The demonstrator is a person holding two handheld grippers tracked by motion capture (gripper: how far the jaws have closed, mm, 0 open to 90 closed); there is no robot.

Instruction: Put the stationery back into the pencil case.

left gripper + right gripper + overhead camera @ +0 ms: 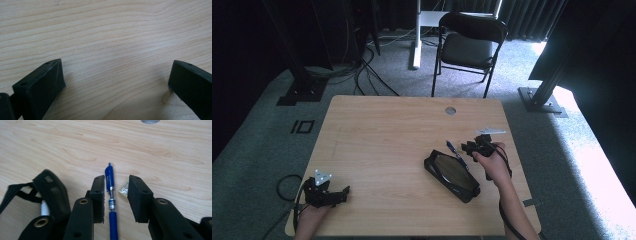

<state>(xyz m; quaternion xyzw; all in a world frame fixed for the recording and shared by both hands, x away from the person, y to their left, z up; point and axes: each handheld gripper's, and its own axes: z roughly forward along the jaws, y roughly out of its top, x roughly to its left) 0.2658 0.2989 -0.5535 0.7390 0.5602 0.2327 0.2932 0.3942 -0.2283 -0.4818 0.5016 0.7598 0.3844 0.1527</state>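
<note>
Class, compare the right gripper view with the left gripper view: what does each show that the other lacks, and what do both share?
The right gripper view alone has a blue pen lying between the right tool's open jaws, a black pouch to one side, and a small clear wrapper by the other jaw. The left gripper view alone has the left tool, its jaws wide apart over bare wood. Both share the light wooden table and two black jaws.

Beyond your bench [377, 135], a black folding chair [469, 42] stands on grey carpet at the far side, cables [372, 70] trailing to its left, and a round grommet [450, 110] sits near the bench's far edge.
</note>
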